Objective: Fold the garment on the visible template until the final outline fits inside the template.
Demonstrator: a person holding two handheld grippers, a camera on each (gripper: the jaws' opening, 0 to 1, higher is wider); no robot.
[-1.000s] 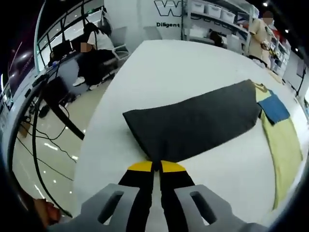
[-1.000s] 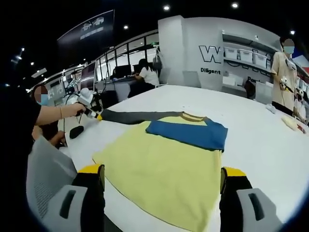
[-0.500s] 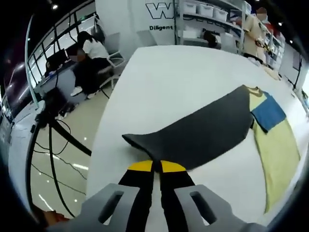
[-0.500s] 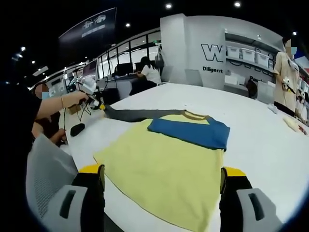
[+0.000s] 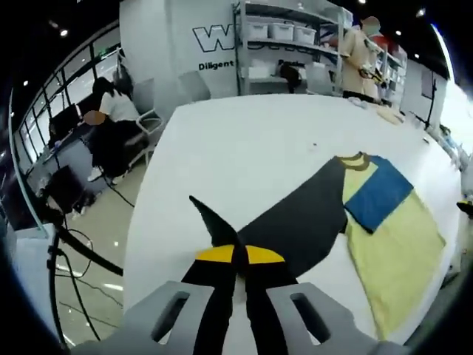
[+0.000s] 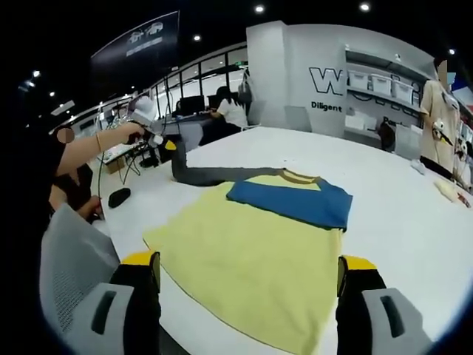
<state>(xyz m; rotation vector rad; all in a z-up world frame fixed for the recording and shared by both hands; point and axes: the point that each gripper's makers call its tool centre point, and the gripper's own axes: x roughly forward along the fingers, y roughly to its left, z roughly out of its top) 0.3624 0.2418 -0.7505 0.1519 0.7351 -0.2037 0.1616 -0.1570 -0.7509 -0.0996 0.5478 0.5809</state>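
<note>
Left gripper view showed the garment, a yellow shirt with one blue sleeve already folded in over its chest and one dark grey sleeve stretched out sideways, lying on the white surface. The left gripper had its yellow-tipped fingers pressed together on the cuff end of that grey sleeve, and the cloth rose from the surface to a peak just ahead of the tips. In the right gripper view the same sleeve ran from the collar out to the left gripper, held up above the surface in a person's hand. The right gripper hung over the near hem of the yellow body with its fingers wide apart and nothing between them. By the look of it the fold was at an early stage: one sleeve was in, the second was lifted but not yet laid across, and the body was unfolded. No template outline could be made out on the surface. Around it, a small dark object sat near the surface's edge, well clear of the shirt; shelving with white bins and people stood beyond. Nothing lay in the sleeve's way.
</note>
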